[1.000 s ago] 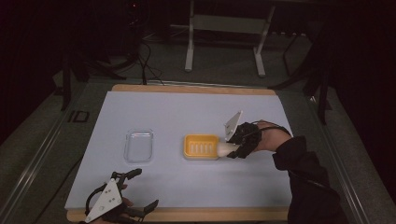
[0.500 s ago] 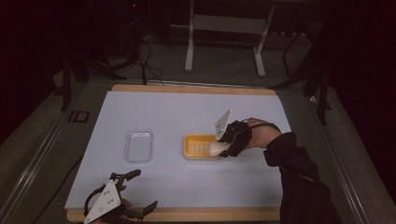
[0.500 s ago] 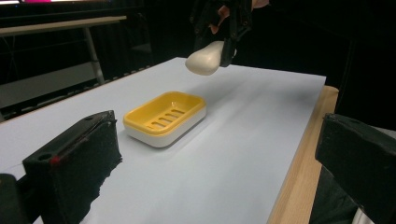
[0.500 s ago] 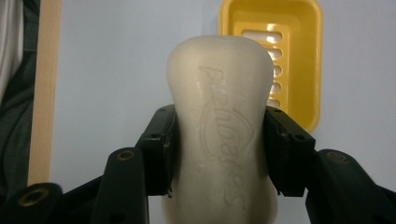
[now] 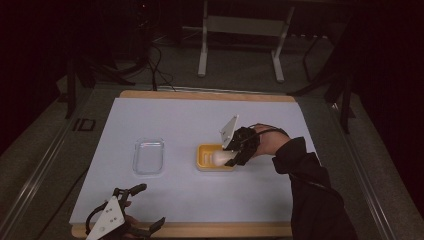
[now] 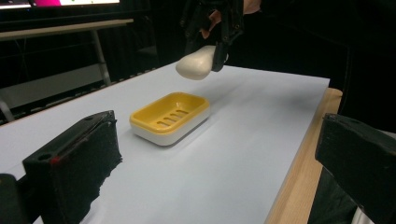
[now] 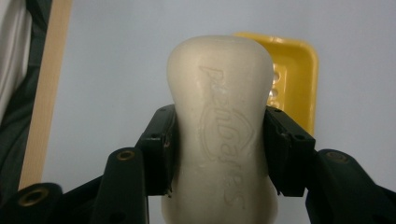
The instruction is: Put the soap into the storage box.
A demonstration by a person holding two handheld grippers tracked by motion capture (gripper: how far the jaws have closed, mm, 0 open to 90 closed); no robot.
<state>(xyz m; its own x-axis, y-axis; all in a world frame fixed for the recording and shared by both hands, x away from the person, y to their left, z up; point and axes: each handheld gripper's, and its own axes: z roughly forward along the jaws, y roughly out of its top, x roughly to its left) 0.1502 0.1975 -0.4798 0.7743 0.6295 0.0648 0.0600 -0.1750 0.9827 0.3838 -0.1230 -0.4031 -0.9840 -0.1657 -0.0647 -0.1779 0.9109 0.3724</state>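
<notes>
A cream bar of soap (image 7: 219,130) is pinched between the two black jaws of my right gripper (image 7: 219,154), which is shut on it. The soap (image 5: 220,159) hangs in the air over the right end of a yellow soap dish (image 5: 207,157) on the pale blue table mat. In the left gripper view the soap (image 6: 196,65) floats above and beyond the yellow dish (image 6: 170,116). My left gripper (image 5: 142,207) rests near the table's front left edge, jaws wide apart and empty.
A clear plastic lid or tray (image 5: 149,156) lies left of the yellow dish. The wooden table edge (image 5: 200,230) runs along the front. Table legs and cables stand on the dark floor beyond the far edge.
My right gripper has carried the soap leftward, from beside the dish's right end to above it. The left gripper has stayed where it was.
</notes>
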